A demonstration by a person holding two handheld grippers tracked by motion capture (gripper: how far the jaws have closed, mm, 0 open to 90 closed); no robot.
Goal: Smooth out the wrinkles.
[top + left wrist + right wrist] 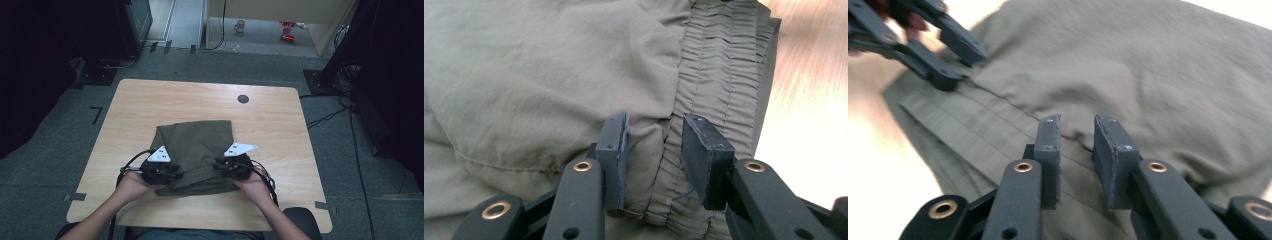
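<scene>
From above, the folded olive shorts (196,152) sit mid-counter (280,120), with the left tongs (172,174) at their 8 o'clock corner and the right tongs (220,165) at 4 o'clock. Left gripper view: the jaws are pinching a fold by the elastic waistband (719,65). Right gripper view: the jaws stand apart over the fabric, can't tell if they're gripping.
</scene>
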